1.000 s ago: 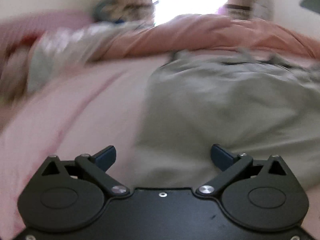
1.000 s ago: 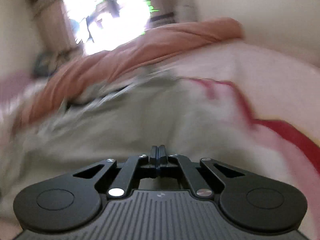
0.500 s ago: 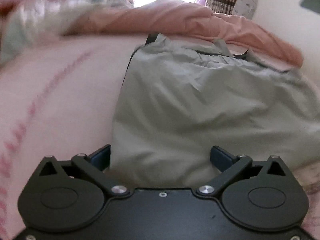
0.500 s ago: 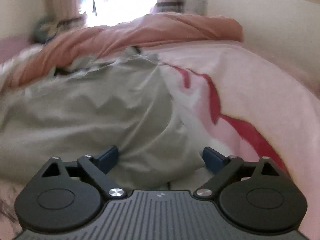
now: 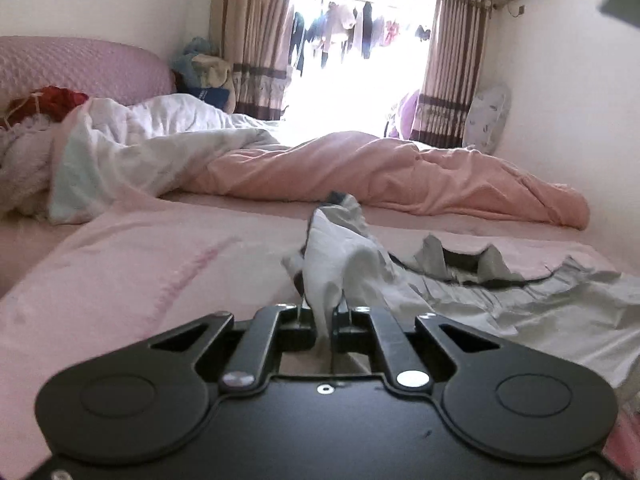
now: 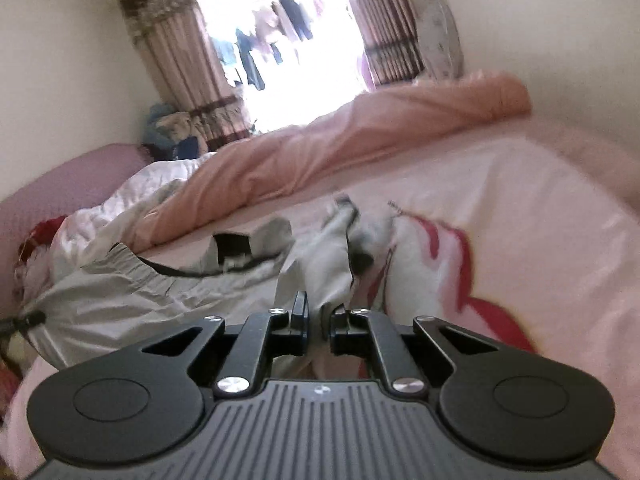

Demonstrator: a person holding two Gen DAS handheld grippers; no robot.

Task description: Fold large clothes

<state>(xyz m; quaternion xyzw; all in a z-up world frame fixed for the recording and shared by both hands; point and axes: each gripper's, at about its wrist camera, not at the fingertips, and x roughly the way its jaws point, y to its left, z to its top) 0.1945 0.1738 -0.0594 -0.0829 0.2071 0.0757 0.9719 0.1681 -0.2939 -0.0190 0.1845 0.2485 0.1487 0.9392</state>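
A large light grey garment (image 5: 520, 300) with a dark lining lies spread on the pink bed sheet (image 5: 140, 264). My left gripper (image 5: 323, 316) is shut on a bunched corner of it, and the cloth rises in a peak just ahead of the jaws. My right gripper (image 6: 318, 316) is shut on another bunched part of the same grey garment (image 6: 132, 300), which spreads to the left in the right wrist view.
A rolled salmon-pink duvet (image 5: 400, 176) lies across the far side of the bed, with a white quilt (image 5: 132, 140) and pink headboard (image 5: 80, 64) at the left. A bright doorway with curtains (image 5: 360, 40) is behind. The sheet has a red print (image 6: 480, 300).
Both grippers were open over the flat grey garment half a second ago. Both have closed on its cloth and lifted it, so the views now look across the bed.
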